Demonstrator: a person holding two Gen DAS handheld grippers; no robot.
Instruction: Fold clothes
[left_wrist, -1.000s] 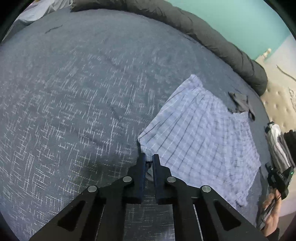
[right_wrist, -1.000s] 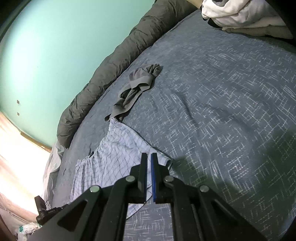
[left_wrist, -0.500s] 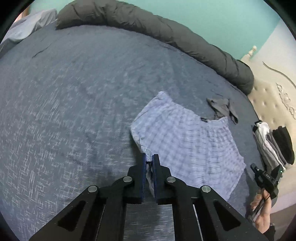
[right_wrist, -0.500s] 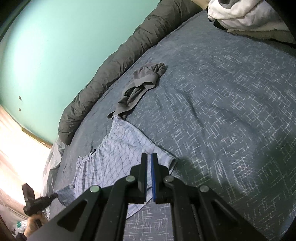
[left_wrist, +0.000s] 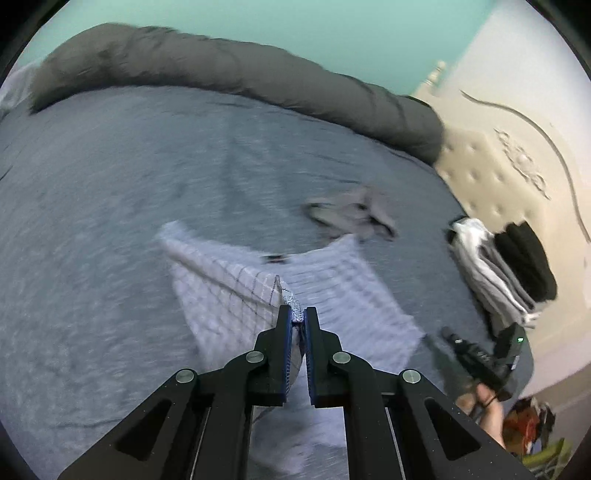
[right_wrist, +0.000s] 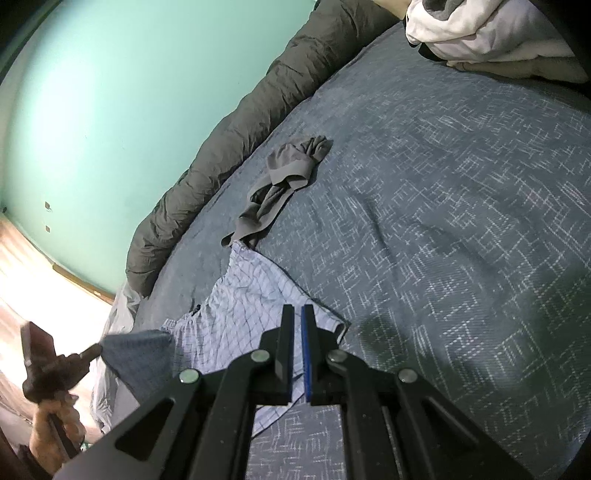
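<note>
grey garment (left_wrist: 354, 216) blurred, clothes stack (right_wrist: 491, 35) cropped

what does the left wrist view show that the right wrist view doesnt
Only the left wrist view shows the tufted headboard, a black garment in the folded stack, and the left hand-held gripper shut on a raised corner of the checked shorts. Only the right wrist view shows the wooden floor and the right hand-held gripper closed over the shorts' edge. Both show the shorts, the grey garment, the dark rolled duvet, the blue bedspread and the teal wall.
</note>
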